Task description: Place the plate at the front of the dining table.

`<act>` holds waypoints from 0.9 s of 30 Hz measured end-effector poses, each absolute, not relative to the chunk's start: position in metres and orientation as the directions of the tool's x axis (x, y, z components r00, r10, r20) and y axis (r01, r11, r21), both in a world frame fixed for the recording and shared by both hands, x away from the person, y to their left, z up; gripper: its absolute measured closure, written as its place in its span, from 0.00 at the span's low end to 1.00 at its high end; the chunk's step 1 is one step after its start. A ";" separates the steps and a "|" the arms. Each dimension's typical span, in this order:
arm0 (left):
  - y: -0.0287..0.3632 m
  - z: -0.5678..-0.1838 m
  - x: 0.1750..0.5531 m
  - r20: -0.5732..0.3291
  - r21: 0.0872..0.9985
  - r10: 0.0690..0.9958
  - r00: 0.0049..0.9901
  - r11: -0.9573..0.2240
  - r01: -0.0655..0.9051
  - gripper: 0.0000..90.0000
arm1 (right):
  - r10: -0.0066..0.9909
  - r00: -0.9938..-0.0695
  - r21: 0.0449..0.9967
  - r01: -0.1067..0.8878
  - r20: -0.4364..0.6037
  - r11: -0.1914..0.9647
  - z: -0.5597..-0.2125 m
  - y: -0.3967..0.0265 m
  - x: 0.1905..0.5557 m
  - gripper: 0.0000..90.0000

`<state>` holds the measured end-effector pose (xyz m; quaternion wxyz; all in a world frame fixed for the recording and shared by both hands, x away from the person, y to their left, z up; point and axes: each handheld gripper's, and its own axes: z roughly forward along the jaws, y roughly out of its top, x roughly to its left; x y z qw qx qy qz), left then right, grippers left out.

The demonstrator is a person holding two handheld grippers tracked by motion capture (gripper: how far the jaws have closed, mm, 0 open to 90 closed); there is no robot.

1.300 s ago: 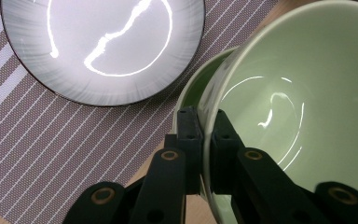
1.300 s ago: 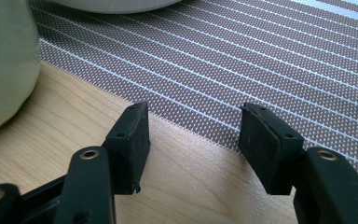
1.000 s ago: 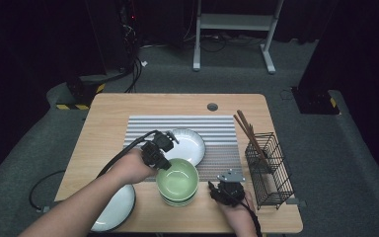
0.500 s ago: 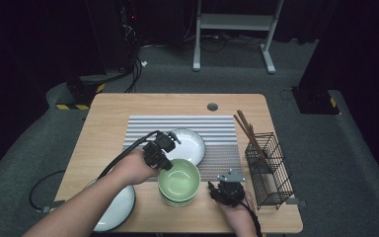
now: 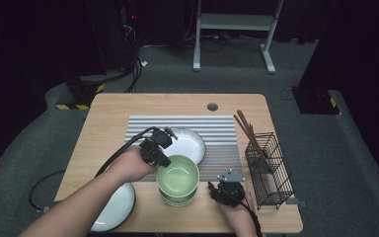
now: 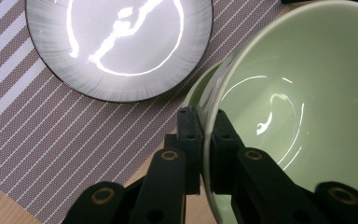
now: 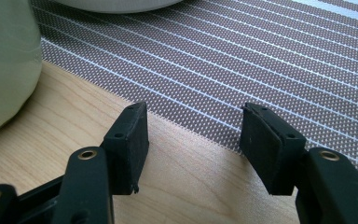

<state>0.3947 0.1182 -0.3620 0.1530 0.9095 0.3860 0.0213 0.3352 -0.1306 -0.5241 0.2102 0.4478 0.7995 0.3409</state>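
- Since the earlier frame, little has been moved: the glossy pale-green ceramic bowl [image 5: 178, 174] has been kept pinched at its rim and shifted only slightly above the stack of matching green bowls [image 5: 177, 196] near the counter's front edge.
- On the left, a round white-and-grey glazed plate [image 5: 113, 211] is seen at the light wooden counter's [image 5: 108, 113] front corner.
- The left gripper [image 5: 159, 154] is clenched on the bowl's thin rim, one of its fingers [image 6: 189, 140] outside, the other inside.
- A slip is judged possible: the glaze is smooth, the grip narrow, and the tilted bowl could be dropped onto the stack and chipped.
- A shallow grey-rimmed glazed dish [image 6: 121, 46] rests on the striped woven placemat [image 5: 217, 129].
- The right gripper [image 5: 225, 193] is held released, its fingers apart over bare wood.
- A black wire basket [image 5: 269, 170] holds brown wooden chopsticks [image 5: 249, 132].
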 end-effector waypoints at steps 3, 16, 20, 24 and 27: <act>0.119 -0.365 0.395 -0.081 0.289 0.713 0.697 -0.652 0.701 0.94 | 0.859 -0.511 0.734 0.572 -0.031 0.367 -0.524 -0.131 0.335 0.46; 0.127 -0.360 0.399 -0.170 0.322 0.733 0.659 -0.591 0.740 0.94 | 0.859 -0.510 0.734 0.572 -0.031 0.366 -0.524 -0.131 0.335 0.46; 0.131 -0.357 0.402 -0.188 0.333 0.742 0.644 -0.568 0.752 0.94 | 0.859 -0.511 0.734 0.572 -0.030 0.366 -0.524 -0.131 0.335 0.46; 0.136 -0.355 0.406 -0.203 0.336 0.748 0.631 -0.552 0.763 0.94 | 0.859 -0.511 0.734 0.572 -0.030 0.366 -0.524 -0.131 0.335 0.46; 0.140 -0.353 0.408 -0.215 0.343 0.755 0.619 -0.535 0.772 0.94 | 0.859 -0.511 0.734 0.572 -0.030 0.366 -0.524 -0.131 0.335 0.46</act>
